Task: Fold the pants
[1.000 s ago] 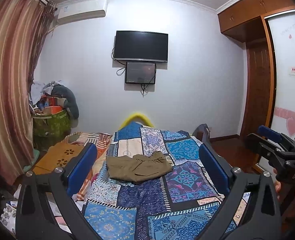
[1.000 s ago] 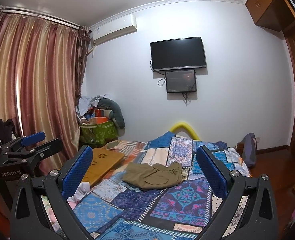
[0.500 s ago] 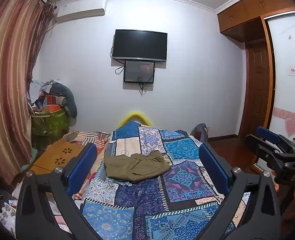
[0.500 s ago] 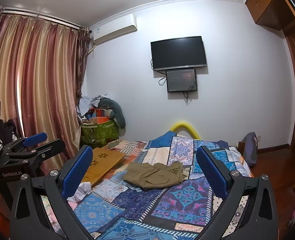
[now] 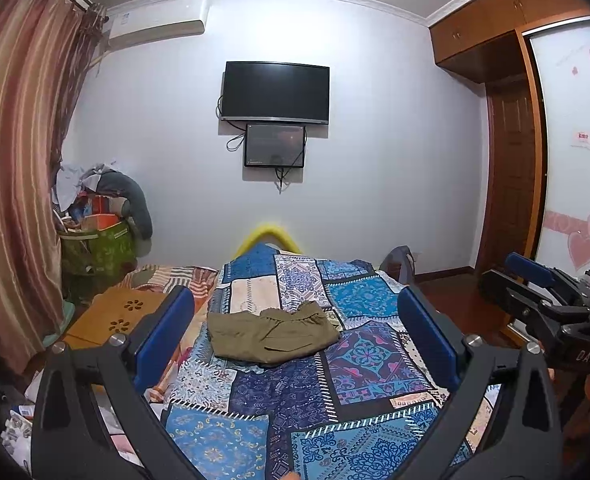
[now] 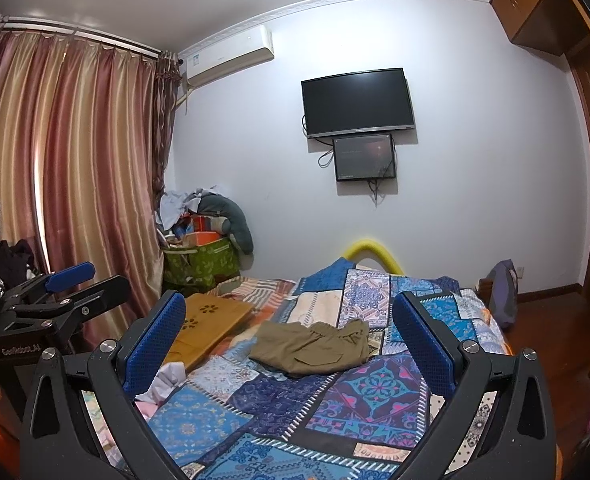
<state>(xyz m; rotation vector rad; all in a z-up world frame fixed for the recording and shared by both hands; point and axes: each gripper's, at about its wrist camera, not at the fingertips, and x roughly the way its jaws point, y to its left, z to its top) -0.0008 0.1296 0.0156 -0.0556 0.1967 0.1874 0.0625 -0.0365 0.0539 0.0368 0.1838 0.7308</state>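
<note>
1. My left gripper (image 5: 295,330) hangs above the near end of the bed, its blue-padded fingers (image 5: 163,336) spread wide apart and holding nothing.
2. My right gripper (image 6: 289,330) is likewise raised over the bed, its jaws gaping and empty; seen from the left wrist camera it sits at the far right edge, well apart from the other tool.
3. The olive-brown pants (image 5: 271,330) lie in a loose, rumpled heap on the patchwork quilt (image 5: 359,364), about mid-bed and framed between the fingers of each tool, touched by neither.
4. From the right wrist camera the pants (image 6: 315,346) show a pocket flap on the side facing me and a gathered waistband toward the wall.
5. A wooden lap tray (image 6: 207,322) rests on the bed's left side, near the pants but clear of them.
6. On the far wall a dark television (image 5: 275,92) hangs above a smaller screen (image 5: 275,145); striped curtains (image 6: 75,176) cover the left side of the room.
</note>
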